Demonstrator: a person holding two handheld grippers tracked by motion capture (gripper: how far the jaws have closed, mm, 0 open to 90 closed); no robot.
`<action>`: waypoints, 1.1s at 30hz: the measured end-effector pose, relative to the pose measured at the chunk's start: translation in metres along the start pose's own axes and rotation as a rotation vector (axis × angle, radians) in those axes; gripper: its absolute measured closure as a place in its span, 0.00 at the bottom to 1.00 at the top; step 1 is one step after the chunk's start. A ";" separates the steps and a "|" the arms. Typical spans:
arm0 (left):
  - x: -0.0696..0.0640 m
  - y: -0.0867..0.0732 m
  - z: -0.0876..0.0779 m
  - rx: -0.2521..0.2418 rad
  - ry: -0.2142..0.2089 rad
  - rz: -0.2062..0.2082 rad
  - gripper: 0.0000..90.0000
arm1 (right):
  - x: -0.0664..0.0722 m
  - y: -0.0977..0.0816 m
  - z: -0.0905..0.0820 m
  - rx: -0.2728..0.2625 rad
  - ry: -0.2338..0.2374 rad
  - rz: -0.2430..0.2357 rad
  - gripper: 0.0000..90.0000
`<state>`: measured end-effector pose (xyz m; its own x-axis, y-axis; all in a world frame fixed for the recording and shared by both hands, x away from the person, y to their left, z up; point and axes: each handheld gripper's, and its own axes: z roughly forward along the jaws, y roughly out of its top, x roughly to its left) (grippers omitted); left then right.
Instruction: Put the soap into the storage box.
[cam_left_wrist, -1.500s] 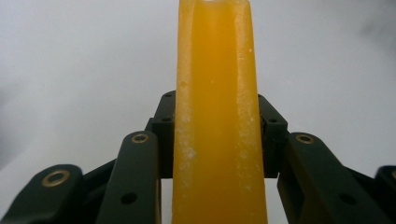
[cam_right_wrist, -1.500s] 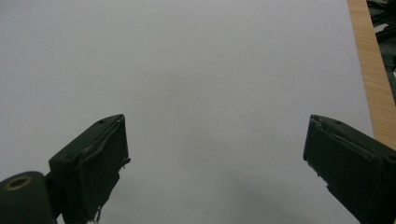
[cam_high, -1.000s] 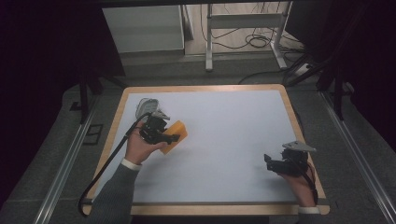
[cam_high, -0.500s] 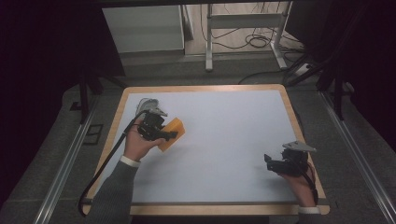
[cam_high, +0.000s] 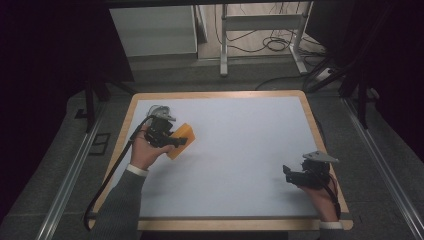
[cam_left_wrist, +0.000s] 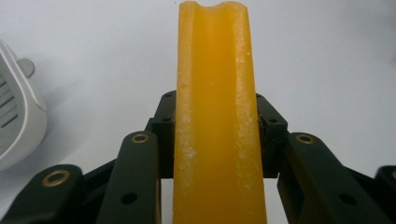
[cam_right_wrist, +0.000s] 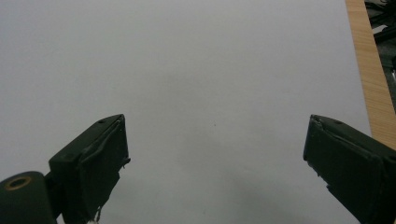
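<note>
An orange-yellow block (cam_high: 186, 132) is clamped between the black jaws of my left gripper (cam_high: 178, 142) over the left part of the white table top (cam_high: 240, 150). In the left gripper view the block (cam_left_wrist: 215, 70) stands on edge between the pads of the left gripper (cam_left_wrist: 217, 135), its narrow grooved face toward the camera. My right gripper (cam_high: 289, 173) rests low near the table's right front corner. In the right gripper view its fingers (cam_right_wrist: 93, 158) stand wide apart on the right gripper (cam_right_wrist: 215, 154), with bare table between them.
A white ribbed plastic object (cam_left_wrist: 14, 116) lies on the table beside the left gripper. A wooden rim (cam_high: 320, 135) frames the table, seen also as a wooden rim (cam_right_wrist: 369, 79) at the right. Behind the table stand a metal frame and cables (cam_high: 270, 45).
The left gripper has shifted slightly to the left with the orange block, which has turned a little. The right gripper has stayed put.
</note>
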<state>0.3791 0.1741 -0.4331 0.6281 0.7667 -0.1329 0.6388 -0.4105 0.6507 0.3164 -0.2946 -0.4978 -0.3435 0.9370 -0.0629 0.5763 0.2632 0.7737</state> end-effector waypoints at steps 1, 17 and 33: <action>0.001 0.000 0.000 0.001 0.001 -0.001 0.68 | 0.000 0.000 0.000 0.000 0.000 0.001 0.08; 0.016 0.007 -0.008 -0.017 0.020 -0.033 0.68 | -0.001 0.000 0.000 0.000 -0.005 0.002 0.08; 0.041 0.018 -0.013 -0.039 0.042 -0.089 0.68 | 0.000 -0.001 0.001 0.004 -0.006 0.000 0.08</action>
<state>0.4102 0.2044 -0.4169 0.5497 0.8199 -0.1603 0.6731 -0.3210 0.6662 0.3170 -0.2949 -0.4989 -0.3392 0.9384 -0.0663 0.5791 0.2638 0.7714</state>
